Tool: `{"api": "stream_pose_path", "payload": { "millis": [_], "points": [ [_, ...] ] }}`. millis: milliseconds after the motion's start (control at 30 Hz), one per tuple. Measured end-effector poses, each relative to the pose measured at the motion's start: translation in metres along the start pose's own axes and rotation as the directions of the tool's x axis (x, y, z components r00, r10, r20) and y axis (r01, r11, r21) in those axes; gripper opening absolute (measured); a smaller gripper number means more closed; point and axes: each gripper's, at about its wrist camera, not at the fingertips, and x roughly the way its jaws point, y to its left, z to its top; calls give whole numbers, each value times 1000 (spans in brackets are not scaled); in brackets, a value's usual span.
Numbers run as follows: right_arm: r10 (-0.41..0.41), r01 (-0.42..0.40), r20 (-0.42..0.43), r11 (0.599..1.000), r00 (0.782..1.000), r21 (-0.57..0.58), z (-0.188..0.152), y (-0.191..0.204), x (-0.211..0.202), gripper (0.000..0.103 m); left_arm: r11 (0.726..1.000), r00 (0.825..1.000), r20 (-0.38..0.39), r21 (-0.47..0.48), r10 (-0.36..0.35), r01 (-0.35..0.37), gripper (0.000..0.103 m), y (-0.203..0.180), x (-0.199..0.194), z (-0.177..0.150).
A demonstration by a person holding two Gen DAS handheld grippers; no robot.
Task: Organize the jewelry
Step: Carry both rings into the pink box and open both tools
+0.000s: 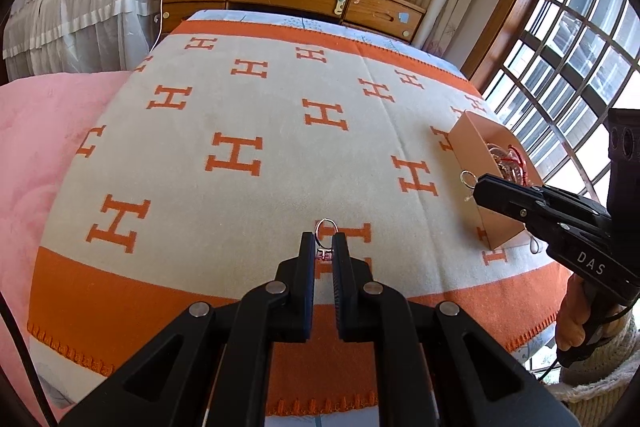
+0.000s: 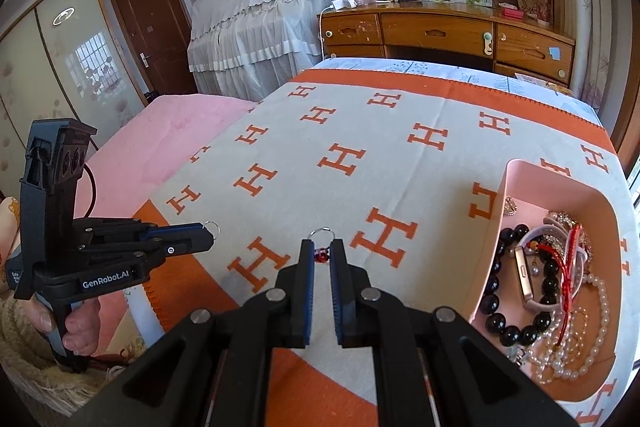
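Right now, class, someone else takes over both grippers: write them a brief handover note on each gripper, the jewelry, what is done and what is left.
Left gripper: shut on a small silver ring, held above the blanket.
Right gripper: shut on a second silver ring with a red bead, also off the blanket.
Pink box, to the right on the blanket: already holds a black bead bracelet, pearl strands, a watch and red cord.
Done: most pieces are in the box.
Left: both rings probably go in too; no other loose jewelry shows on the blanket.
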Motion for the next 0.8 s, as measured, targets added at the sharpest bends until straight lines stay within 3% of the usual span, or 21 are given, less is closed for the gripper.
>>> {"api": "stream_pose_path", "payload": {
  "millis": [200,467,667,800],
  "points": [
    [1,-2,39,1000,999,9,-3,-2,-17,8,998,996,70,30,-48,46,6,-12,-23,7],
    [-51,43,108,997,993,69,-4,-30,-50,8,986,991,77,128,-113,103,6,-59,-23,33],
    [-176,150,159,975,971,162,2,-75,-74,8,955,978,52,233,-201,184,6,-117,7,68],
    [-220,178,171,956,960,233,12,-106,-80,8,931,964,11,264,-265,253,6,-153,39,94]
  ]
}}
